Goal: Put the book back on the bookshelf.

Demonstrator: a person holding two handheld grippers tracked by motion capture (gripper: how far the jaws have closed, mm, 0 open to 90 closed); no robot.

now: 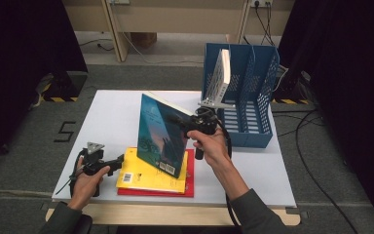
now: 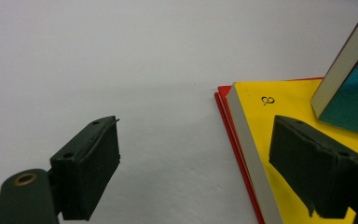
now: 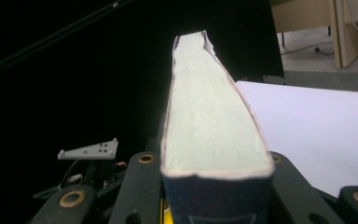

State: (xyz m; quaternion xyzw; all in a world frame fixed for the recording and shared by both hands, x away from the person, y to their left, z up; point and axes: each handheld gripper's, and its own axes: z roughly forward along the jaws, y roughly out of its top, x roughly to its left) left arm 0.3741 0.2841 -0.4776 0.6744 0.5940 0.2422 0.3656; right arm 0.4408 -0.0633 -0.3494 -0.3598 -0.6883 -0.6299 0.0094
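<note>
A teal book [image 1: 160, 134] stands tilted on one corner on a yellow book [image 1: 141, 178], which lies on a red book [image 1: 190, 183]. My right gripper [image 1: 181, 123] is shut on the teal book's upper right edge. In the right gripper view the jaws press both covers, and the pale page edge of the teal book [image 3: 209, 121] runs away from the right gripper [image 3: 214, 186]. My left gripper [image 1: 119, 161] rests open beside the stack's left edge. Between the jaws of the left gripper [image 2: 196, 158] lies bare table, with the yellow book [image 2: 279, 102] and teal book [image 2: 354, 98] at right.
A blue file holder [image 1: 253, 87] stands at the back right of the white table [image 1: 112, 117], with a white book [image 1: 220, 73] leaning in its left slot. Wooden furniture legs and cables lie beyond the table. The far left of the table is bare.
</note>
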